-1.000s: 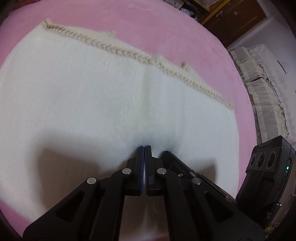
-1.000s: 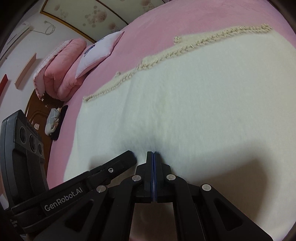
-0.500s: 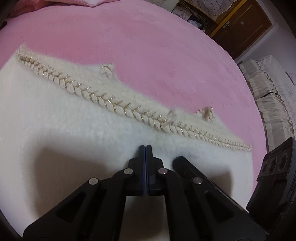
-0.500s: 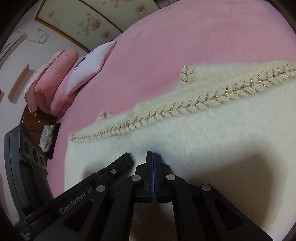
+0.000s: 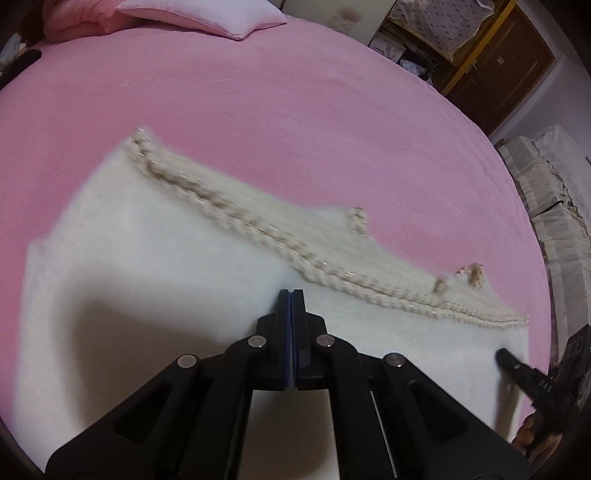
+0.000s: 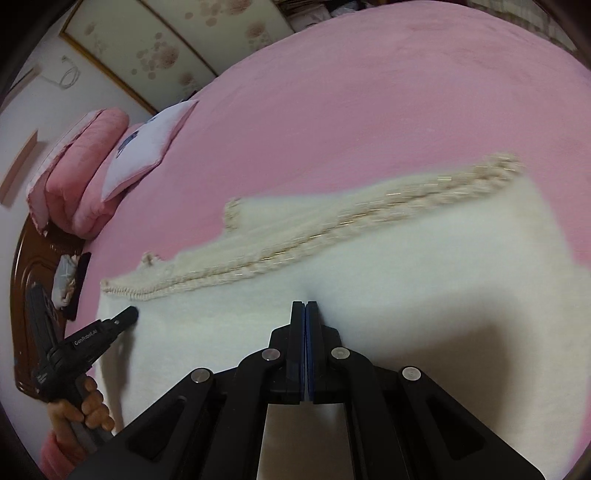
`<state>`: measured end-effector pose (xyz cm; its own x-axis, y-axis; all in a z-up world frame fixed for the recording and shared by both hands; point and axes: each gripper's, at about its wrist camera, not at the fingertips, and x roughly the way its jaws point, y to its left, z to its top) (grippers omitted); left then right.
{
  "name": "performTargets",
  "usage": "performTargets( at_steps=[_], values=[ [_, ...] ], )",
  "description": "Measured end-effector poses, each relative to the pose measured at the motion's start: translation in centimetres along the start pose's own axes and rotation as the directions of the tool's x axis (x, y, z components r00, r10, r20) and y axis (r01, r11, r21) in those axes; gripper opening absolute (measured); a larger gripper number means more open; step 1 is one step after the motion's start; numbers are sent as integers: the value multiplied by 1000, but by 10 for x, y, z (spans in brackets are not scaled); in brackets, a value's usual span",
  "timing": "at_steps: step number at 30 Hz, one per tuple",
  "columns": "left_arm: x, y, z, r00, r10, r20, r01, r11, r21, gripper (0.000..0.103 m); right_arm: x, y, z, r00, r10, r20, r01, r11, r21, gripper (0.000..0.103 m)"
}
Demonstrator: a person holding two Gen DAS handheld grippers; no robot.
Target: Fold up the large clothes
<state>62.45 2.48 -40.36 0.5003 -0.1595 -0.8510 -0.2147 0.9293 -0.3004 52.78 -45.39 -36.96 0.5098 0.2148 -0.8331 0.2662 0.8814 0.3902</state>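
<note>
A large white fluffy garment point(image 5: 166, 288) with a braided beige and gold trim point(image 5: 258, 229) lies on the pink bed point(image 5: 295, 110). It also shows in the right wrist view point(image 6: 424, 280) with its trim point(image 6: 332, 229). My left gripper point(image 5: 291, 295) is shut on the white cloth, which runs under and between its fingers just short of the trim. My right gripper point(image 6: 305, 306) is shut on the cloth the same way. Each gripper shows in the other's view, the right one at the cloth's right edge point(image 5: 532, 376), the left one at its left edge point(image 6: 92, 332).
A pink pillow point(image 5: 207, 14) and a folded pink quilt point(image 6: 70, 166) lie at the head of the bed. A wooden headboard point(image 6: 26, 295) and a wardrobe point(image 5: 509, 62) stand beyond the bed's edges. A covered sofa point(image 5: 554, 206) is on the right.
Both grippers have carried the held cloth forward over the garment, towards the trimmed edge. The two grippers have moved apart sideways. More pink bed shows beyond the trim.
</note>
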Motion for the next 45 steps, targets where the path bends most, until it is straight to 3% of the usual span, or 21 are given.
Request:
performTargets(
  at_steps=[3,5,7,9,11,14,17,20,23,26,29,34,37,39,43,45],
  values=[
    [-5,18,15,998,70,9,-70,997,44,0,-16,-25,10,994,-105,41,105,994,13,0],
    [-10,29,19,994,105,12,-105,992,70,0,-25,-44,16,977,-207,58,206,978,35,0],
    [-13,37,24,981,189,39,-192,977,94,0,-31,-62,23,960,-273,62,269,961,64,0],
    [-21,63,29,961,269,55,-273,958,89,0,-35,-76,29,959,-278,61,272,958,94,0],
    [-30,76,36,966,255,50,-257,966,43,0,-36,-82,36,957,-286,56,281,956,84,0],
    [-45,62,39,954,288,82,-296,949,112,0,-33,-50,44,922,-380,81,380,925,10,0],
    [-53,28,28,974,214,73,-225,951,213,0,-29,-14,52,961,-243,129,253,965,-67,0],
    [-42,5,21,965,252,79,-264,914,307,0,-10,11,63,941,-289,174,315,938,-143,0],
    [-25,14,12,963,267,-20,-252,928,276,0,32,3,70,954,-300,8,299,947,-116,0],
    [-25,26,2,975,221,-31,-212,961,179,0,27,-2,59,954,-296,46,299,950,-93,0],
    [-35,48,-12,978,199,-67,-190,975,112,0,19,-8,39,957,-291,11,292,955,-49,0],
    [-54,68,-48,974,197,-114,-191,980,64,0,-11,-28,-32,958,-285,-28,286,958,30,0],
    [-68,68,-75,970,210,-126,-201,976,84,0,-24,-33,-72,955,-288,-64,292,954,65,0],
    [-70,70,-90,954,240,-178,-222,968,114,0,-31,-32,-89,945,-312,-96,319,945,76,0],
    [-87,81,-111,957,213,-199,-203,977,68,0,-33,-19,-108,907,-367,-205,390,917,83,0],
    [-100,85,-115,965,195,-172,-196,981,15,0,-35,-10,-118,887,-377,-266,415,904,102,0]
  ],
)
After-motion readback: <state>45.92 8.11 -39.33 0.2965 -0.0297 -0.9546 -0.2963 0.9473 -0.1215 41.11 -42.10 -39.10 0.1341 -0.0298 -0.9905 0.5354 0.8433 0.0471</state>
